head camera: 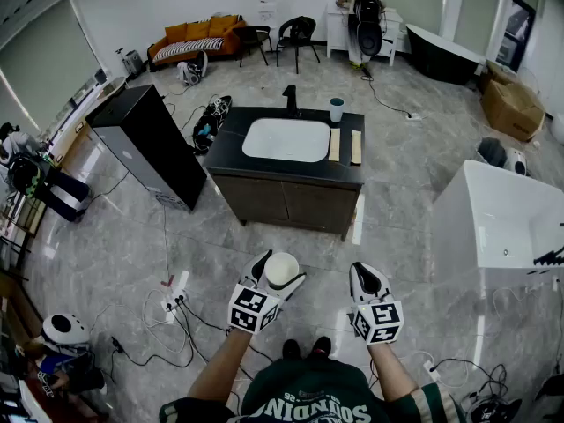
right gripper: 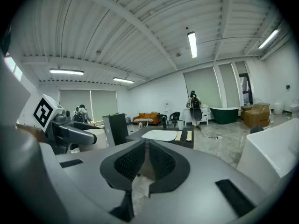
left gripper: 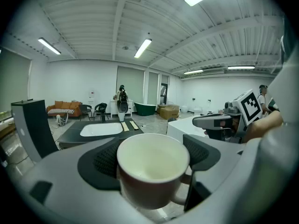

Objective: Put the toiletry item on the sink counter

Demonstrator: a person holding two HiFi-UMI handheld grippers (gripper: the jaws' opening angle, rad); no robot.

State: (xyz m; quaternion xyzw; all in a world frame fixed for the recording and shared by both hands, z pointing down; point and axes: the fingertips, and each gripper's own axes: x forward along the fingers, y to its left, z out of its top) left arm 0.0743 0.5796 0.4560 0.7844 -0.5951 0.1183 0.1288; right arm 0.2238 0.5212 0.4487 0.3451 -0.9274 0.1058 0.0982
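Your left gripper (head camera: 278, 276) clamps one white mug (left gripper: 153, 164) between wide-set jaws, above the floor and well short of the sink counter (head camera: 229, 152). Your right gripper (head camera: 368, 280), jaws drawn together, carries nothing. The counter holds one basin (head camera: 285, 139), one black faucet (head camera: 290, 100), one cup (head camera: 337, 109) and two pale strips (head camera: 335, 144).

Bright, even light from ceiling tubes (left gripper: 144, 47); both gripper views bulge with dark vignetted corners.

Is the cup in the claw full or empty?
Empty. The cup sits upright, and its pale inside shows bare, with nothing in it.
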